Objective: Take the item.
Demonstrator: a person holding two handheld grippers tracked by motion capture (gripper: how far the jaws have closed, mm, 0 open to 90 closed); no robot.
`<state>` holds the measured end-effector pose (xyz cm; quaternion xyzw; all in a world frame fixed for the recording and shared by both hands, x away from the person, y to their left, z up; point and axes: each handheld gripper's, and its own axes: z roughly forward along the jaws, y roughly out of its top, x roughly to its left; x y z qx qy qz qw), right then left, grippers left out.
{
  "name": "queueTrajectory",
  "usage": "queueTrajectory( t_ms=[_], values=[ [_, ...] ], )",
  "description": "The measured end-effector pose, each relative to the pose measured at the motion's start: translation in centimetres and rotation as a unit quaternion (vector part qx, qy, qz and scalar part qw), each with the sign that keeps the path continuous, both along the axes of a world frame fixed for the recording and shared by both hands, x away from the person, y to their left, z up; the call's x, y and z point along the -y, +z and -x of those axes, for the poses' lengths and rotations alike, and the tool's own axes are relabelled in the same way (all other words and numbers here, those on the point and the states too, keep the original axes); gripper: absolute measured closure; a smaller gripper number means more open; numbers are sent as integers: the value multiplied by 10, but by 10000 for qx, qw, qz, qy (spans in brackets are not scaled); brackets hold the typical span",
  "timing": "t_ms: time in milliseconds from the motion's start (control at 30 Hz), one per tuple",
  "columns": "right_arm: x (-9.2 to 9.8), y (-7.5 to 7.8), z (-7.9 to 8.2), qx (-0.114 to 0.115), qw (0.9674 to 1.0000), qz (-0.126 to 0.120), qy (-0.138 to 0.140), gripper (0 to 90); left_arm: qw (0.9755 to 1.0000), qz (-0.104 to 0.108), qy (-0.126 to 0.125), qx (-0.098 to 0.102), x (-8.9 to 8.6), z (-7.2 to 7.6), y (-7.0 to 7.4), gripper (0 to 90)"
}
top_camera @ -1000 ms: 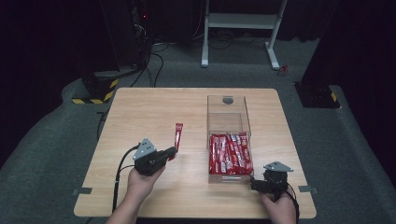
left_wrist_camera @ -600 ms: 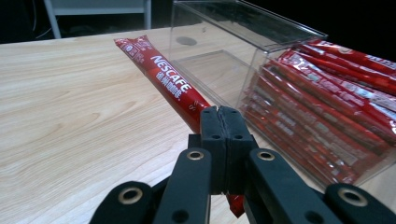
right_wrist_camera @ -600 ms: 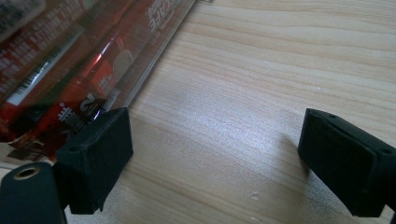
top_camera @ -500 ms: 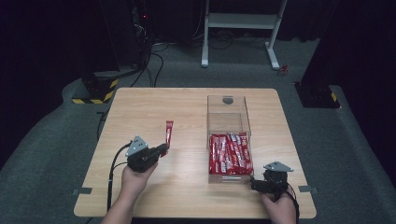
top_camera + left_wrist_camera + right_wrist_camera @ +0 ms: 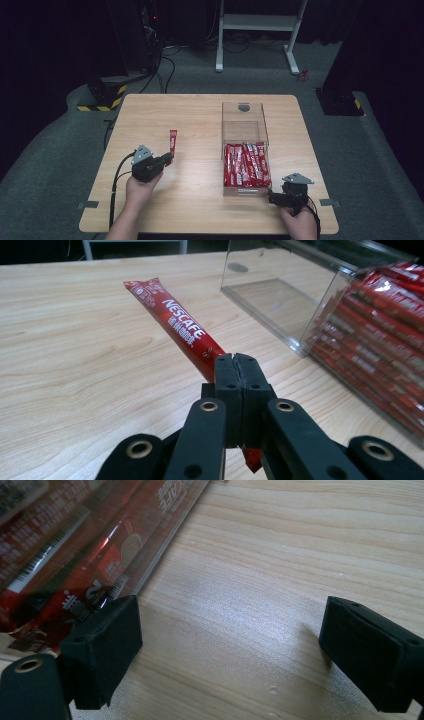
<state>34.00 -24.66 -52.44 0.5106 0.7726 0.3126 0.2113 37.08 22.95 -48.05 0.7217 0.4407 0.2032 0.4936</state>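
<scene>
- Currently the left gripper (image 5: pixel 165 160) is clenched on one red Nescafé stick sachet (image 5: pixel 172 141), jaws pinched together on its near end; in the left gripper view the sachet (image 5: pixel 181 332) juts out past the jaws toward 11 o'clock, clear of the wooden table (image 5: pixel 200 200).
- Position: sachet sits at about 9 o'clock from the clear acrylic box (image 5: pixel 244 124), well apart from it, over the table's left half.
- Box: near half packed with matching sachets (image 5: pixel 245 165); far half bare.
- Right gripper (image 5: pixel 272 198) rests at the table's 5 o'clock corner, just beside the box's near end. Its jaws stand wide apart with nothing between them; the box wall with sachets behind it lies at 10 o'clock in the right gripper view (image 5: pixel 100 555).
- Handling judgement: sachet looks light, thin, a glossy film tube of powder, so semi-soft and likely slippery. It holds straight from an end pinch. A grip on the flat sealed end seems safest; squeezing mid-body could shift the powder or crease the film.
</scene>
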Motion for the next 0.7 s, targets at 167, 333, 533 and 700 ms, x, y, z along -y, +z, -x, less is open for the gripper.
queueTrajectory(
  t_ms=[167, 333, 533, 700],
  values=[
    [0, 0, 0, 4, 10000, 4, 6, 98, 9999, -20, 65, -117, -3, -4, -7, 894],
    [0, 0, 0, 0, 10000, 0, 0, 98, 9997, -94, 119, -216, -4, -7, -13, 893],
    [0, 0, 0, -1, 10000, 0, -1, 98, 9989, -126, 207, -397, -5, -14, -23, 892],
    [0, 0, 0, -4, 10000, -4, -5, 99, 9982, -209, 243, -507, -5, -17, -28, 891]
  ],
)
